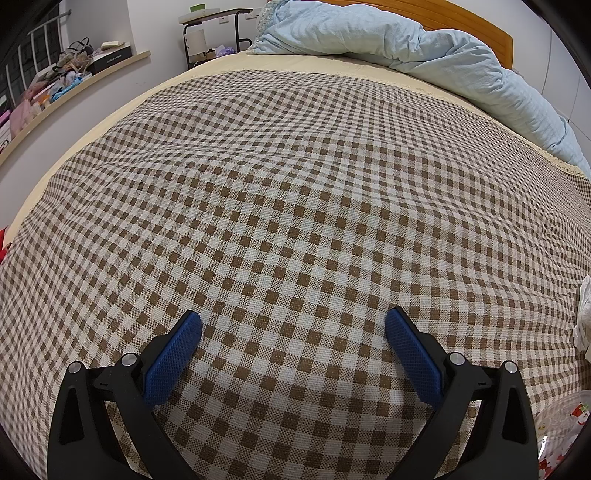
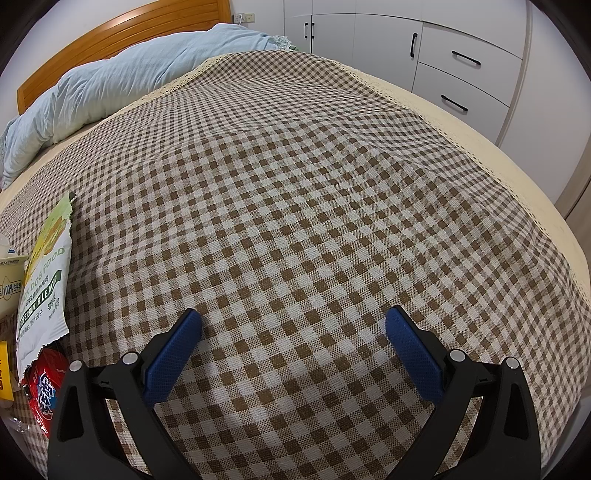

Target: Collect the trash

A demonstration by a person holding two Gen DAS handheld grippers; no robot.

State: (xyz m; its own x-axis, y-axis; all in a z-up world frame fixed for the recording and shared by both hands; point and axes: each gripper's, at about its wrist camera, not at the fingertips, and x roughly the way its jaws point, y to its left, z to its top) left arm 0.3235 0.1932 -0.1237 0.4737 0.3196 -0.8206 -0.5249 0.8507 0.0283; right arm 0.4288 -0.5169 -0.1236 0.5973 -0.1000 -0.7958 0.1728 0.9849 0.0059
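Observation:
Trash lies at the left edge of the right wrist view: a white and green dog food bag [image 2: 44, 280], a red wrapper [image 2: 46, 384] under its lower end, a pale carton [image 2: 11, 280] and a yellow pack [image 2: 4, 369]. My right gripper [image 2: 293, 325] hovers open over the checked bedspread [image 2: 295, 192], to the right of this trash, nothing between its blue pads [image 2: 173, 358]. My left gripper [image 1: 293, 325] is also open over the bedspread [image 1: 295, 184]. A white crumpled piece [image 1: 584, 314] and a clear wrapper with red print [image 1: 561, 432] sit at that view's right edge.
A rumpled light blue duvet [image 1: 424, 51] lies along the wooden headboard [image 1: 491, 33]. A cluttered shelf [image 1: 55, 85] and a small side table [image 1: 214, 18] stand left of the bed. White cabinets with black handles [image 2: 443, 48] stand beyond the bed's right side.

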